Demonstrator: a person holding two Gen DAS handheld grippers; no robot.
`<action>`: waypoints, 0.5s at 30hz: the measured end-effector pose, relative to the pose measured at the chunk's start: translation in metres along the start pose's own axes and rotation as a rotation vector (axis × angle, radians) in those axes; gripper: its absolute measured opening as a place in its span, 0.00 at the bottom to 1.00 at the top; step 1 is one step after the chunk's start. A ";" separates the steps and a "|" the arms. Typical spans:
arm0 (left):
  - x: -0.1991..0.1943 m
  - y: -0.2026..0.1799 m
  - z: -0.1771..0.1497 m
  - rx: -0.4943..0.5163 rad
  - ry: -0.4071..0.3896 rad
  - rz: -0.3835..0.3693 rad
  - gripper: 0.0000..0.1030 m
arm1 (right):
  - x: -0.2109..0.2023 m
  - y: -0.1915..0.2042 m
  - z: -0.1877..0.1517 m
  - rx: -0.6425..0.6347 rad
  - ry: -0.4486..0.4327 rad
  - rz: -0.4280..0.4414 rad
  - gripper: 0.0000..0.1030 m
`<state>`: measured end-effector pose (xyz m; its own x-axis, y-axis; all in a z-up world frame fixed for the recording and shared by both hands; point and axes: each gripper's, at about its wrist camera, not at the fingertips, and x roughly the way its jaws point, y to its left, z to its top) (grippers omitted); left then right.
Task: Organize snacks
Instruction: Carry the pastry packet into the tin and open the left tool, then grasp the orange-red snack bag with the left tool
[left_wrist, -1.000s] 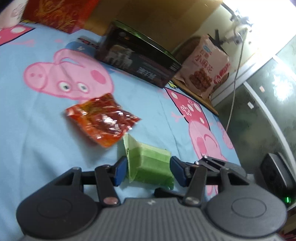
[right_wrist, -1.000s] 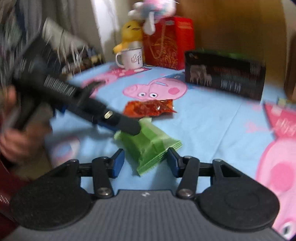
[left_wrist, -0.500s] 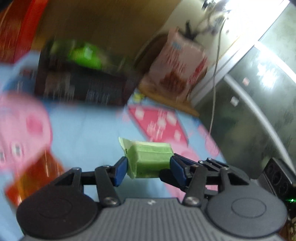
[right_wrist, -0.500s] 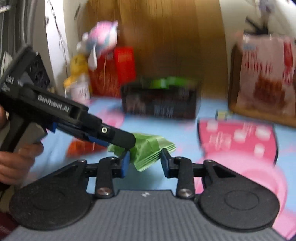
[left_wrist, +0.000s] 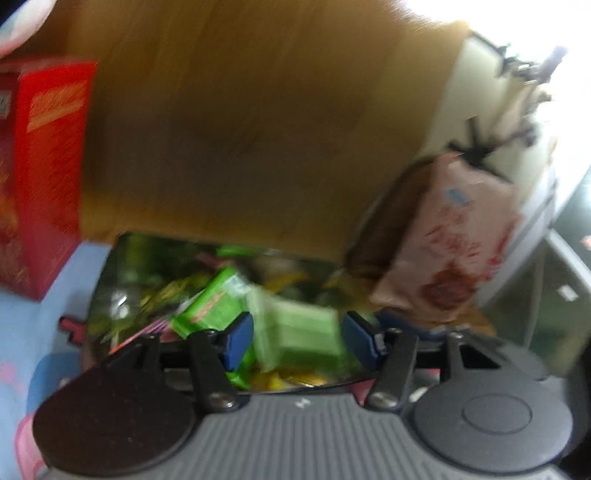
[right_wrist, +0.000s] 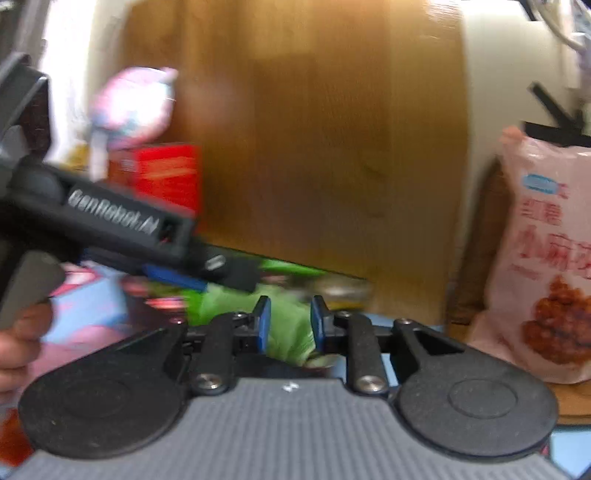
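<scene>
My left gripper (left_wrist: 297, 338) is shut on a pale green snack packet (left_wrist: 301, 338) and holds it over the open dark box (left_wrist: 107, 280), which holds several green and yellow snack packets (left_wrist: 212, 306). My right gripper (right_wrist: 290, 325) is shut on the other end of the same green packet (right_wrist: 290, 328). The left gripper's body shows in the right wrist view (right_wrist: 110, 221), reaching in from the left above the box. Both views are blurred by motion.
A red carton (left_wrist: 40, 177) stands left of the box. A large pink snack bag (right_wrist: 546, 258) leans at the right on a wooden board. A wooden panel (right_wrist: 314, 147) rises behind the box. A plush toy (right_wrist: 133, 103) sits on the red carton.
Both grippers have carried the green packet off the blue sheet and forward over the open box. The right gripper has closed on the packet.
</scene>
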<state>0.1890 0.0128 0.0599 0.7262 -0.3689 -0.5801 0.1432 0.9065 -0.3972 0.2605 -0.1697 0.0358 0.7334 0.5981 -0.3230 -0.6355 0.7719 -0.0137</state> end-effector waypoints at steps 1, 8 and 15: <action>-0.006 0.007 -0.004 -0.018 0.001 -0.042 0.54 | -0.005 -0.003 -0.002 0.024 -0.017 -0.013 0.27; -0.098 0.052 -0.060 -0.077 -0.076 -0.129 0.63 | -0.062 -0.005 -0.035 0.259 -0.044 0.234 0.42; -0.163 0.100 -0.141 -0.227 -0.012 -0.070 0.63 | -0.041 0.038 -0.076 0.389 0.279 0.501 0.42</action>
<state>-0.0097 0.1348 0.0145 0.7276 -0.4260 -0.5377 0.0395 0.8085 -0.5871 0.1883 -0.1813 -0.0234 0.2513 0.8654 -0.4335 -0.7109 0.4689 0.5241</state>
